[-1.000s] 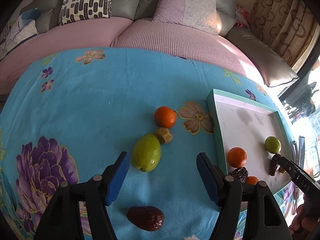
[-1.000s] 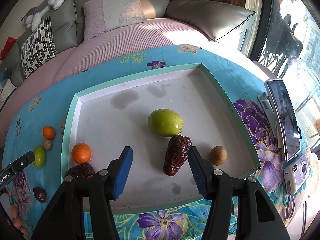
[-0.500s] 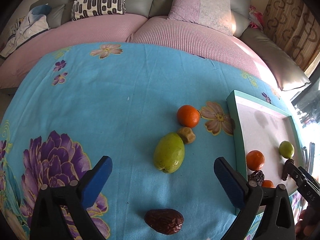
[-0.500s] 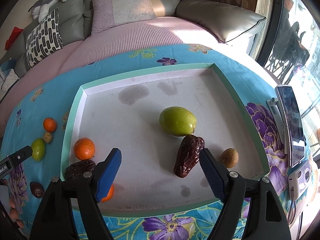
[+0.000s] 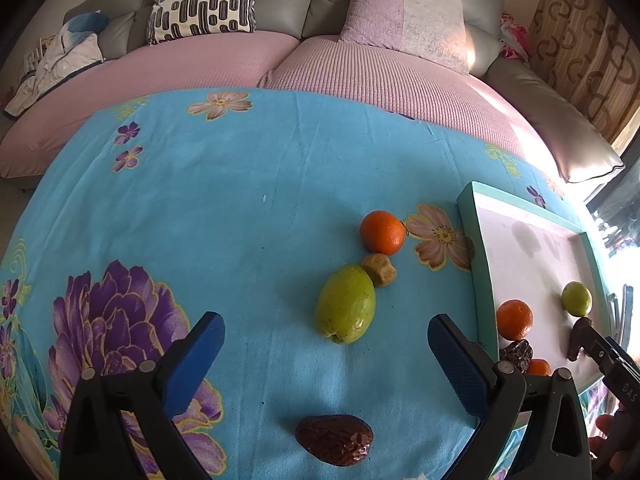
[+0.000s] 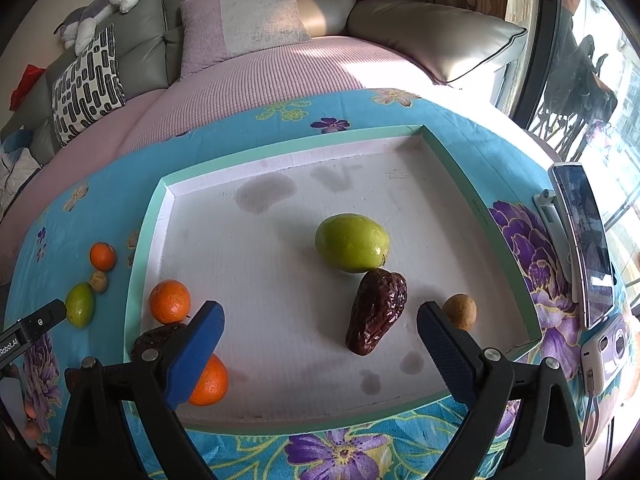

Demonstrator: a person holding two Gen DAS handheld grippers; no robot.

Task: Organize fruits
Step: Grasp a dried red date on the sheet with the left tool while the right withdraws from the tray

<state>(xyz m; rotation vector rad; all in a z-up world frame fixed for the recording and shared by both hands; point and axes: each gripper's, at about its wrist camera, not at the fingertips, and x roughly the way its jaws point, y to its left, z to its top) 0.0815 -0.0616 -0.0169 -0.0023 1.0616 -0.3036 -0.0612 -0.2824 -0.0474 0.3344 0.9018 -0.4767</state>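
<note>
My left gripper (image 5: 326,356) is open above the blue flowered cloth. Just beyond its fingertips lies a green fruit (image 5: 346,304); a tan longan (image 5: 379,269) touches it and an orange (image 5: 382,232) sits farther back. A dark date (image 5: 335,439) lies near me, below the fingers. My right gripper (image 6: 320,340) is open over the mint-rimmed white tray (image 6: 288,149). The tray holds a green fruit (image 6: 352,242), a dark date (image 6: 376,310) touching it, a longan (image 6: 460,311), two oranges (image 6: 169,301) and another date (image 6: 154,340), partly hidden by the left finger.
A phone (image 6: 586,246) on a stand and a small camera (image 6: 604,354) sit right of the tray. A pink-covered sofa (image 5: 360,76) with cushions lies beyond the table's far edge. The tray's rim (image 5: 478,280) stands right of the loose fruits.
Both grippers opened wide and drew back. The right gripper has let go of the dark date, which now lies in the tray. The left gripper's view has shifted left of the fruits.
</note>
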